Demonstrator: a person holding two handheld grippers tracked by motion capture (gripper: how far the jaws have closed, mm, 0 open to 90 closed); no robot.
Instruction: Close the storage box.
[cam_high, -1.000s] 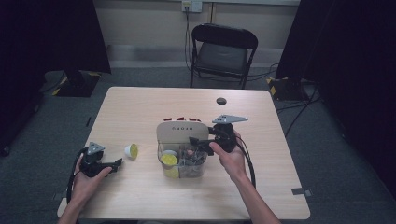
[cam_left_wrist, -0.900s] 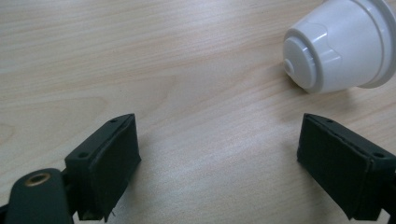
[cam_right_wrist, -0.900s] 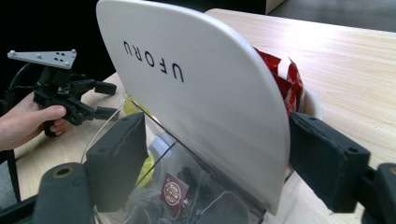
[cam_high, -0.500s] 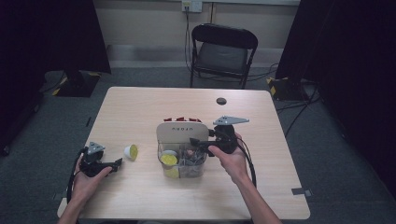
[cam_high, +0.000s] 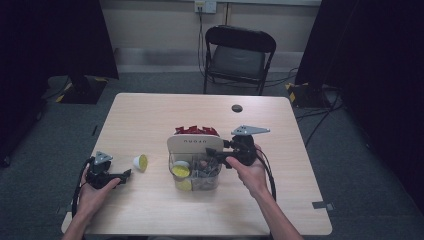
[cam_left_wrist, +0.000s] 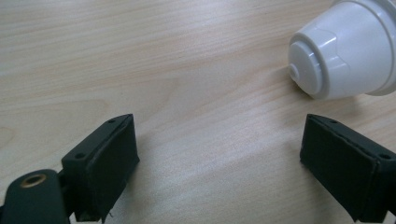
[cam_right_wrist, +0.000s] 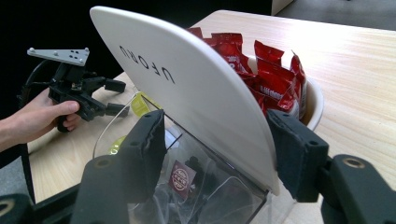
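Observation:
A desk organiser stands mid-table, with a white upright panel (cam_high: 194, 145), a clear front bin (cam_high: 197, 172) of capsules and red sachets (cam_high: 196, 130) behind. My right gripper (cam_high: 212, 156) has just been closing, and its jaws now clamp the panel (cam_right_wrist: 187, 88) and the clear bin's wall between them (cam_right_wrist: 217, 154). My left gripper (cam_high: 127, 174) rests low on the table at the left, open with only bare wood between its jaws (cam_left_wrist: 224, 163). A white capsule (cam_left_wrist: 345, 51) with a yellow lid (cam_high: 140, 162) lies on its side just ahead of it.
A small black round object (cam_high: 237, 108) sits near the table's far edge. A black folding chair (cam_high: 240, 52) stands beyond the table. Bare tabletop (cam_high: 150, 120) stretches to the left of the organiser and behind it.

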